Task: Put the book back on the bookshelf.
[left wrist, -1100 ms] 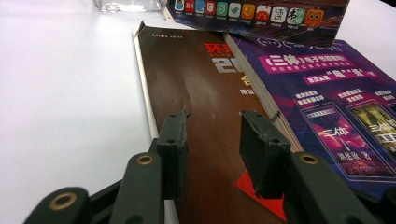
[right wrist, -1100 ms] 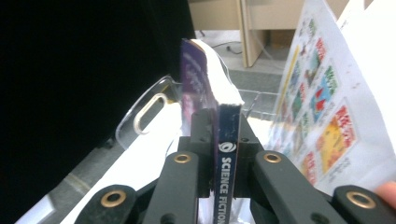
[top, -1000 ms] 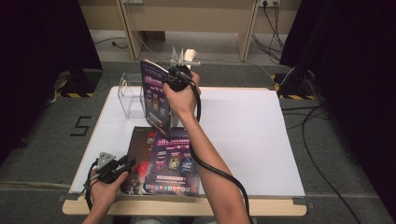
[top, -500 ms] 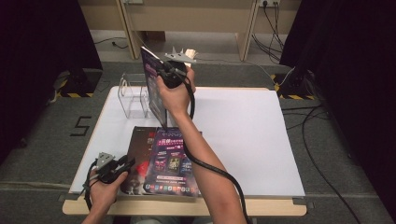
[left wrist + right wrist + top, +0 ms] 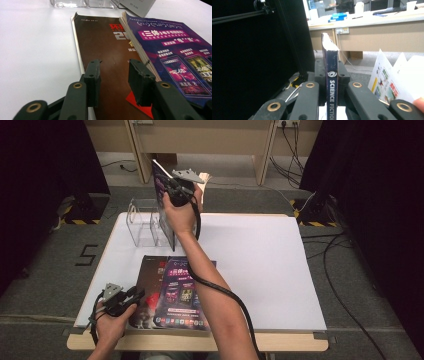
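Book (image 5: 165, 202) was held upright and slightly tilted, above the clear acrylic holder (image 5: 145, 220) at the far left of the counter (image 5: 260, 265). Its lower edge sat at or just inside the holder's right compartment; couldn't tell if it touched the bottom. In the right gripper view the spine (image 5: 331, 82) faced the camera, reading "SCIENCE FICTION", top corner worn white.

Right gripper (image 5: 176, 190) was clamped on that book, jaws narrow and pressed on both covers either side of the spine. Right hand (image 5: 179, 212) wrapped the handle, forearm stretched across the counter from the near edge, cable trailing along it.

Two more books lay flat at the near side of the counter: a brown-covered one (image 5: 105, 50) underneath, a purple-covered one (image 5: 180, 50) partly stacked over its right half, with page edges showing along the overlap.

Left gripper (image 5: 120, 297) sat at the near left corner of that stack, jaws parted to a medium gap, holding nothing, hovering over the brown cover's near edge. Left hand (image 5: 111, 322) was at the counter's near edge.

Dark curtains stood on both sides, with a wooden desk beyond the counter.
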The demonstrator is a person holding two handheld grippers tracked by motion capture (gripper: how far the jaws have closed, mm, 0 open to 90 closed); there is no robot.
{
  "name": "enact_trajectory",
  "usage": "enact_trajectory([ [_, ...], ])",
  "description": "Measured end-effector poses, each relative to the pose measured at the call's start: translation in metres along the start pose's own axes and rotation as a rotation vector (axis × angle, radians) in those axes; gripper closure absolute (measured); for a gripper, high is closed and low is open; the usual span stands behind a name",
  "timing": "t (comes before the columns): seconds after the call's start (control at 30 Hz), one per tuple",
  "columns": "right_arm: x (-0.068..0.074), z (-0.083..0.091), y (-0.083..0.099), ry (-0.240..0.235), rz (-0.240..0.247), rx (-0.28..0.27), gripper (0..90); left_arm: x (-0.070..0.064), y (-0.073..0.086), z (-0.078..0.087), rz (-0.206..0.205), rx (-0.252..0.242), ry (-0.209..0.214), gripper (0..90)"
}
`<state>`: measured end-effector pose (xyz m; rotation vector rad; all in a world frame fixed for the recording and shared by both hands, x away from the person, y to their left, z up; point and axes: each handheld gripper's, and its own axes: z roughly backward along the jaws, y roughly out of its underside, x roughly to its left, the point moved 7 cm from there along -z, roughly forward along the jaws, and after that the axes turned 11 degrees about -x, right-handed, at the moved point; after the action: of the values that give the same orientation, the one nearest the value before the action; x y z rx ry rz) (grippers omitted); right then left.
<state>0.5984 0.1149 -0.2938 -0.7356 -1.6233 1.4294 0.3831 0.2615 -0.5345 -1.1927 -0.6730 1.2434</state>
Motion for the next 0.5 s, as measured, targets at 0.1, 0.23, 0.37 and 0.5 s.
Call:
enact_trajectory([
  [0.1, 0.000, -0.007, 0.011, 0.013, 0.012, 0.006, 83.9, 0.000, 0.000, 0.000, 0.003, -0.001, 0.000, 61.2],
  [0.23, -0.003, -0.011, 0.035, 0.033, 0.038, 0.048, 83.5, 0.000, 0.000, 0.000, 0.000, 0.002, 0.000, 61.2],
  [0.37, -0.009, -0.007, 0.041, 0.063, 0.040, 0.047, 82.3, -0.001, 0.001, -0.001, -0.003, 0.004, 0.004, 61.2],
  [0.5, -0.013, 0.001, 0.037, 0.059, 0.014, 0.064, 80.0, -0.001, 0.001, -0.001, -0.004, 0.005, 0.004, 61.2],
])
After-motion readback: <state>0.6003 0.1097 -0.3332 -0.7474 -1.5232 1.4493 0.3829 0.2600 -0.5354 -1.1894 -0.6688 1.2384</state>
